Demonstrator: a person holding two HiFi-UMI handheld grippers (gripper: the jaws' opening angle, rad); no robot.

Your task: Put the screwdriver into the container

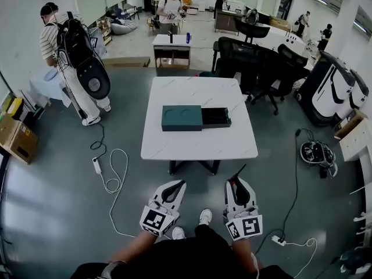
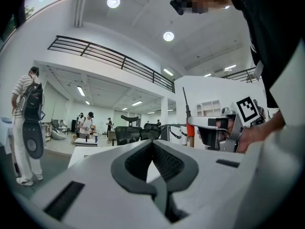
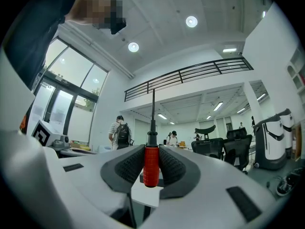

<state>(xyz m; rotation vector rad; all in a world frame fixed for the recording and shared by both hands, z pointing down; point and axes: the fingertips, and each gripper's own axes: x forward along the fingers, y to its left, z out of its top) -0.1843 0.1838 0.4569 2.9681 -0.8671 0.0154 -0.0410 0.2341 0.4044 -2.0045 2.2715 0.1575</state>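
Note:
A teal container [image 1: 182, 118] lies on the white table [image 1: 197, 92], its black drawer [image 1: 216, 117] pulled out to the right. A screwdriver [image 3: 151, 166] with a red handle stands upright between the pads of my right gripper [image 3: 151, 149], which is shut on it. In the head view the right gripper [image 1: 235, 182] is short of the table's near edge, with the screwdriver [image 1: 238, 175] pointing toward the table. My left gripper [image 1: 177, 185] hovers beside it, shut with nothing in it. The left gripper [image 2: 152, 144] view shows the screwdriver [image 2: 190, 128] to its right.
A person with a backpack [image 1: 70, 57] stands at the left. Black office chairs [image 1: 261, 63] crowd the table's far right corner. A power strip and white cable [image 1: 110, 173] lie on the floor at the left. Cardboard boxes [image 1: 14, 135] sit far left.

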